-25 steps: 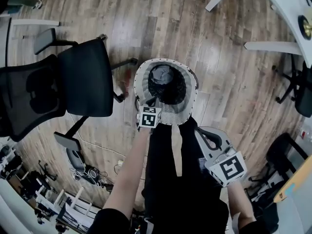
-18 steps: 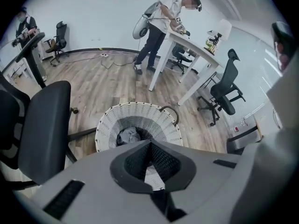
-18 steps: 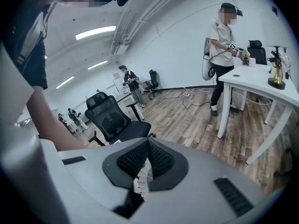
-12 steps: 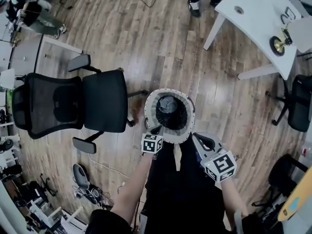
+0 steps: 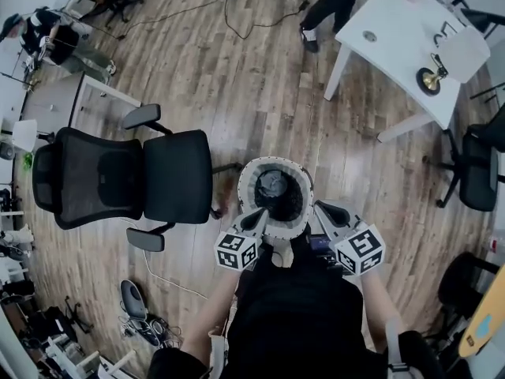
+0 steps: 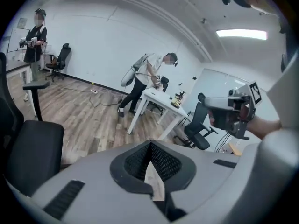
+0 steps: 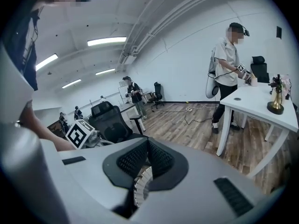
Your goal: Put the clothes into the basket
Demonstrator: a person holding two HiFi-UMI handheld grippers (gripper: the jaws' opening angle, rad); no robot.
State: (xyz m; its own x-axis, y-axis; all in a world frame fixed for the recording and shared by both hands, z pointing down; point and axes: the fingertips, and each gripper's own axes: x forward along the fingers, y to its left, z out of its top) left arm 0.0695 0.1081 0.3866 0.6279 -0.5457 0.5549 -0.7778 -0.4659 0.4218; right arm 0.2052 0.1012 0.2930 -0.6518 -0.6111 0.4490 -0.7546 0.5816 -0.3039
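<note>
Head view, looking down at wood floor point(image 5: 260, 77).

- Both grippers hang over near side of basket point(image 5: 244, 188). Prob. held clear because nothing is left to carry.
- L gripper point(image 5: 256, 218): jaws fully together, nothing btwn pads.
- R gripper point(image 5: 327, 210): jaws closed too, empty.
- Basket stands on floor, just beside black office chair point(image 5: 177, 176).
- Inside basket: dark clothes point(image 5: 273, 186) bundled at bottom.
- Task looks done or nearly so.

Basket point(image 5: 246, 186): near rim partly hidden behind left gripper point(image 5: 256, 219) and right gripper point(image 5: 331, 212). Clothes point(image 5: 274, 188) inside: dark lump, kind too small to tell. Right gripper view shows only a rim sliver past the jaws.
</note>
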